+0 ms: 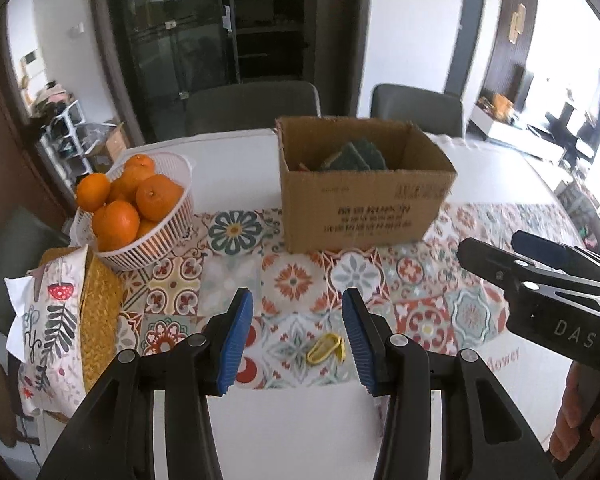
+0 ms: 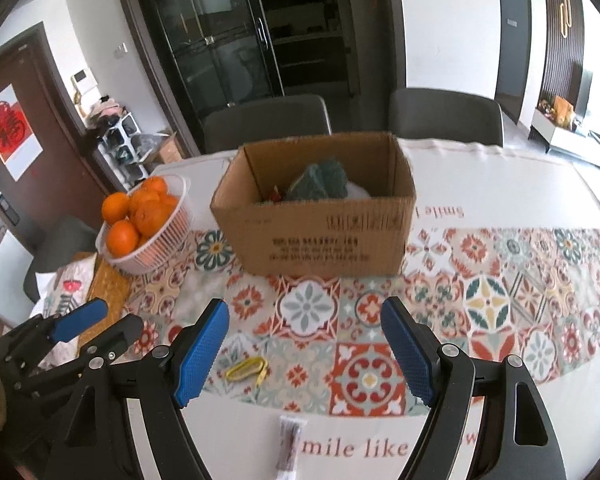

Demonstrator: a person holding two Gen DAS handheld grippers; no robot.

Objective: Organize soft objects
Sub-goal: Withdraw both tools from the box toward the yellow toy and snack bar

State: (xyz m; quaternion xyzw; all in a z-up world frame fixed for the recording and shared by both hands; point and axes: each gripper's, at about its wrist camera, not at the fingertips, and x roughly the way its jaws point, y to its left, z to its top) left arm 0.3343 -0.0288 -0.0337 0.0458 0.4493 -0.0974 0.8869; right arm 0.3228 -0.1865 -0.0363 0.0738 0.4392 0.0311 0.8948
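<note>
On the far left edge of the table sits a printed fabric pouch [image 1: 48, 320] on a woven mat [image 1: 100, 312], then a white basket [image 1: 168, 236] heaped with oranges [image 1: 116, 220]. Left gripper [image 1: 298, 340]: jaws apart, nothing between the pads. Just ahead of it, lying loose on the patterned runner [image 1: 292, 280], is a small yellow loop thing [image 1: 326, 349], probably a hair tie or soft band; can't confirm. Judgement: near weightless, floppy, lies flat, so it'll want a low pinch across the doubled strand, pads nearly scraping the cloth; risk is grabbing the runner with it.

Centre: open cardboard box [image 2: 320, 236] standing on the runner, dark green scrub pads [image 2: 320, 184] already inside with something red and something white beside them. Likely the drop target.

Right gripper [image 2: 306, 350]: jaws wide apart, empty. A narrow wrapped packet [image 2: 288, 444] lies near the table's front edge, between its fingers in the right wrist view.

Surface: white tabletop [image 2: 500, 176], printed lettering. Room: two grey chairs [image 2: 266, 120] behind, dark glass cabinet [image 2: 220, 40], shoe rack at left.
</note>
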